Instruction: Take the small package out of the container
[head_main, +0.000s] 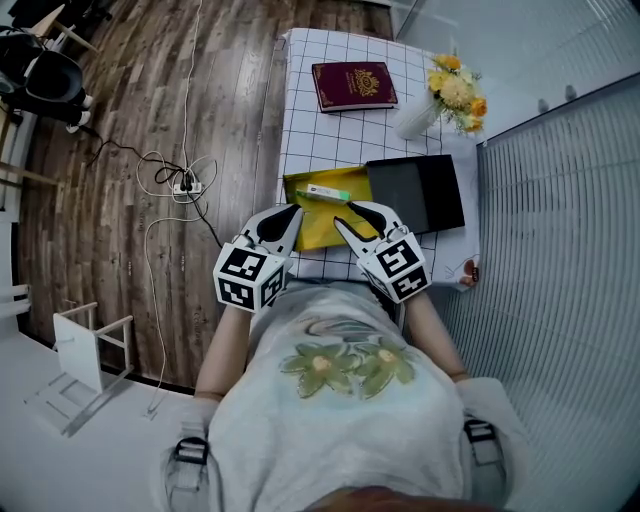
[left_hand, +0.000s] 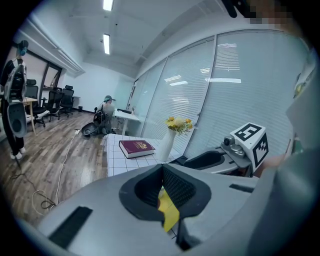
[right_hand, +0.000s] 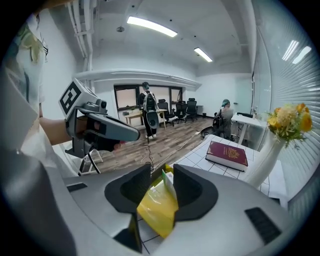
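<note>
A yellow pouch (head_main: 315, 225) lies on the white checked table (head_main: 300, 130) just ahead of me. On its far part rests the small white and green package (head_main: 328, 192). My left gripper (head_main: 296, 209) comes in over the pouch's left side; in the left gripper view its jaws (left_hand: 161, 186) are closed together with a strip of the yellow pouch (left_hand: 170, 215) pinched between the pads. My right gripper (head_main: 343, 212) stands open at the pouch's right side. In the right gripper view (right_hand: 162, 170) the pouch (right_hand: 157, 207) and the package's edge (right_hand: 168, 182) sit loose in the gap.
A black open box (head_main: 415, 192) adjoins the pouch on the right. Farther back lie a dark red book (head_main: 353, 85) and a white vase of yellow flowers (head_main: 420, 115). Left of the table, cables (head_main: 180, 180) trail over the wood floor. A glass wall with blinds runs along the right.
</note>
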